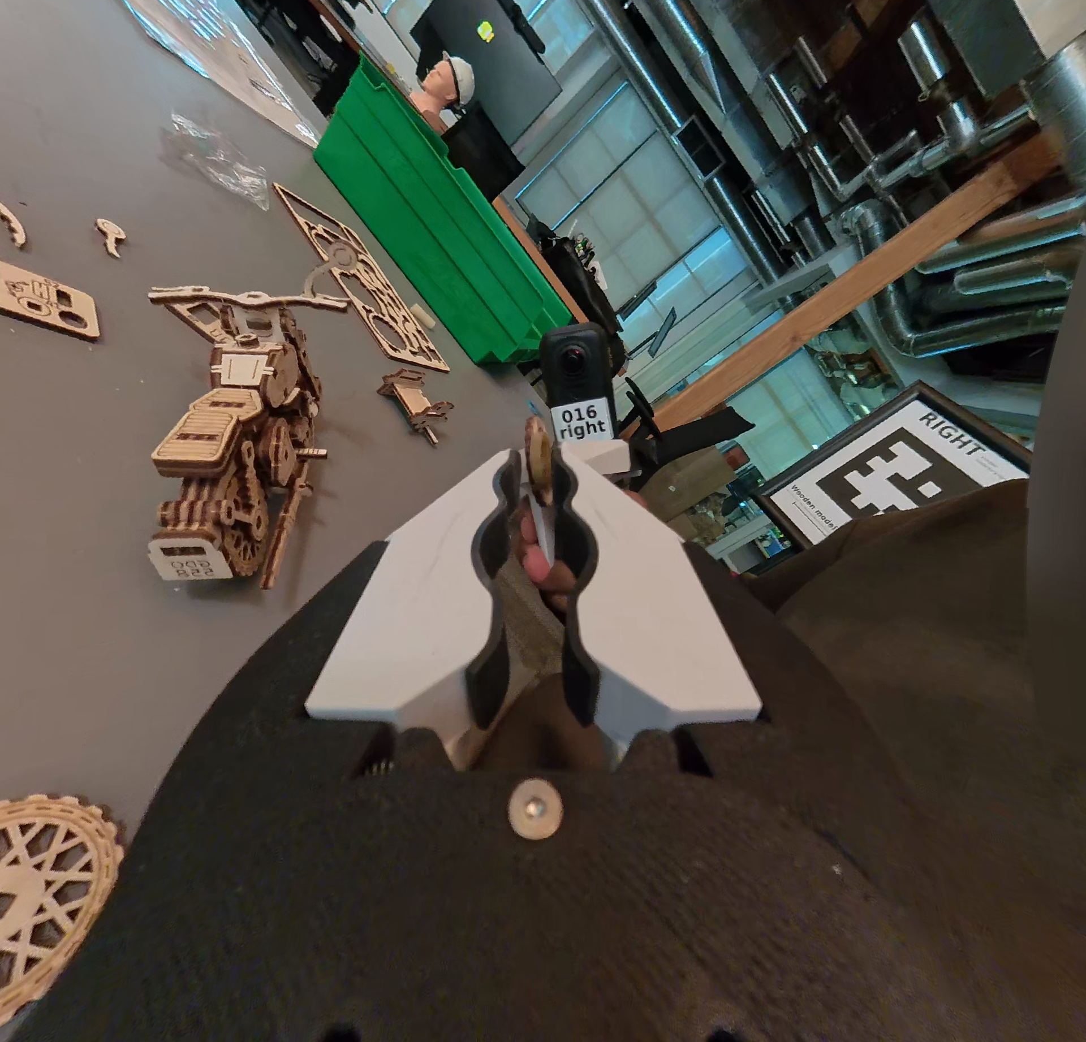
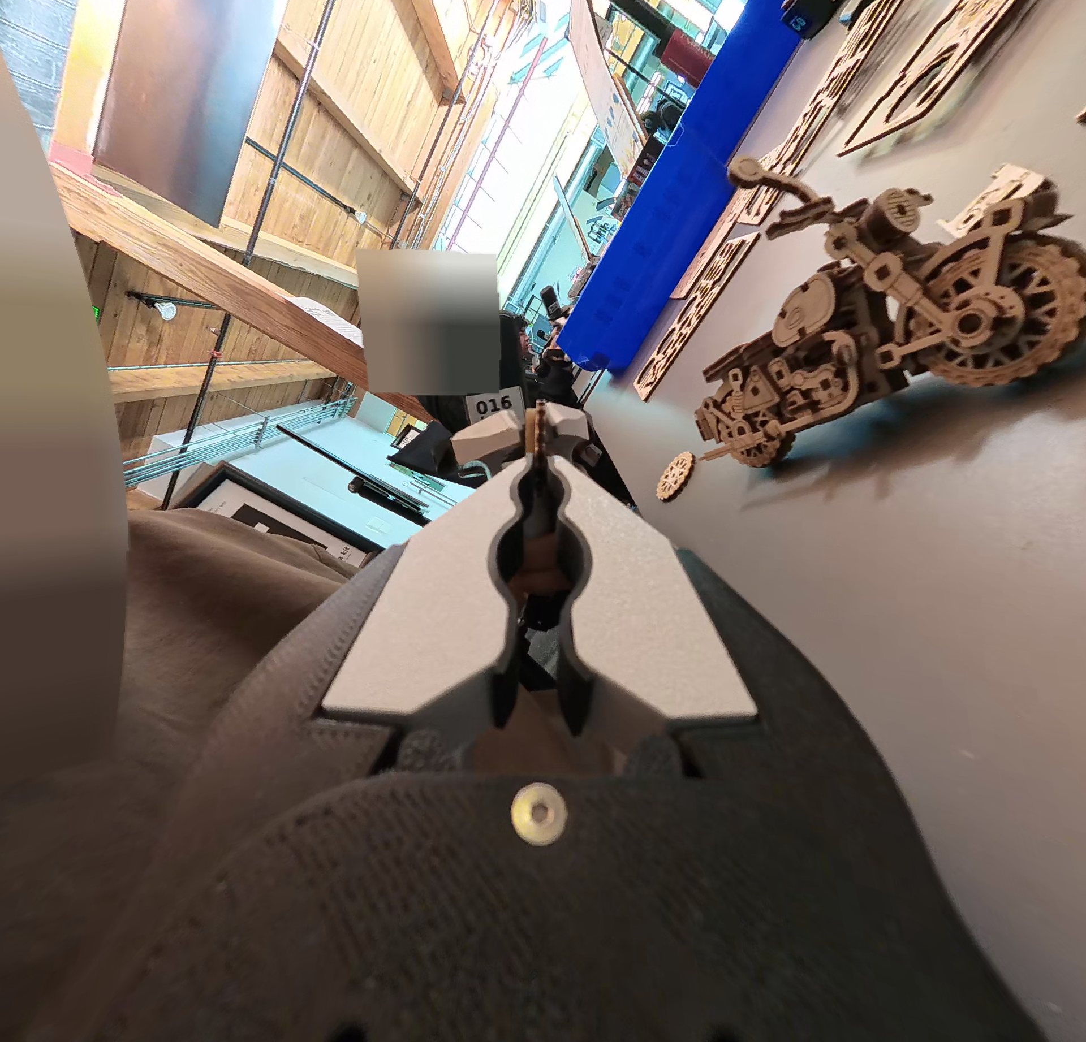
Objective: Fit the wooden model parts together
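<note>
The grey counter point(image 1: 88, 132) is seen tilted in both views, because both tools are held up above it and turned toward each other. A green bin point(image 1: 423, 191) stands at the far edge in the left wrist view, and a blue bin point(image 2: 664, 238) in the right wrist view. The wooden motorcycle point(image 1: 241, 444), largely built, rests on the counter, well apart from both tools. Cut-out wooden sheets point(image 1: 364, 291) lie beside it, and a loose spoked wheel point(image 1: 47, 896) lies near the left tool.

The left gripper point(image 1: 538, 461) is raised, and its jaws are clamped on a small round wooden disc point(image 1: 538, 456), which stands out past the tips. The right gripper point(image 2: 540, 461) faces it, and its jaws are closed on a thin wooden piece point(image 2: 538, 432), seen edge-on. The two held parts are met tip to tip in the air; whether they already touch cannot be told.

The step in hand is judged to be the joining of these two small parts. For the next move, the slot and tab must be lined up exactly and a straight, gentle push is needed, since thin wood may be snapped by twisting.
</note>
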Demonstrator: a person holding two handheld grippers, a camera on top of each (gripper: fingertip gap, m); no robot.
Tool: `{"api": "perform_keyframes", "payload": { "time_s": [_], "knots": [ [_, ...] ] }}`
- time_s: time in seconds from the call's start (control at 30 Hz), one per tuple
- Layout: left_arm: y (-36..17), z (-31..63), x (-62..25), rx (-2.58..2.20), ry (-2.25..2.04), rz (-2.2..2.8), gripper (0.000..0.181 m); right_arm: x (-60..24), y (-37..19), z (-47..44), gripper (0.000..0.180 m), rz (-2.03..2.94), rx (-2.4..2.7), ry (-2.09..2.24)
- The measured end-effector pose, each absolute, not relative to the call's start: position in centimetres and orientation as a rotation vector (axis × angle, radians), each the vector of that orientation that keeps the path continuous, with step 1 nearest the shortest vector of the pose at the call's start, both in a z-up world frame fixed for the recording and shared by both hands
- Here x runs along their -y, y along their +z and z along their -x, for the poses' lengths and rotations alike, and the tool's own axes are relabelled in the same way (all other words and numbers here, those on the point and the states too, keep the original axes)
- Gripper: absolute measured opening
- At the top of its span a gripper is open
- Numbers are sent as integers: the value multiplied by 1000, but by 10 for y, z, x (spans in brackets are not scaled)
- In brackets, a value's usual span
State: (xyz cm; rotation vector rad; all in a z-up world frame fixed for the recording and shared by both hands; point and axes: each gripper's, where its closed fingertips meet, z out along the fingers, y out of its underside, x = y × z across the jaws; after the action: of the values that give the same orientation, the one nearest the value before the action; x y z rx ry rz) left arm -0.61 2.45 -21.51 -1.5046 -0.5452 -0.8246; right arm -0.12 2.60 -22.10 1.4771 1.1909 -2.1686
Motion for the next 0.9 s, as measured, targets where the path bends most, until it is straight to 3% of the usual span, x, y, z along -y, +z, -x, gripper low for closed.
{"api": "perform_keyframes", "payload": {
  "time_s": [0.9],
  "knots": [
    [-213, 11, -21, 575, -880, 1461, 2, -27, -221, 1, 1, -1475, -1166, -2164]
  ]
}}
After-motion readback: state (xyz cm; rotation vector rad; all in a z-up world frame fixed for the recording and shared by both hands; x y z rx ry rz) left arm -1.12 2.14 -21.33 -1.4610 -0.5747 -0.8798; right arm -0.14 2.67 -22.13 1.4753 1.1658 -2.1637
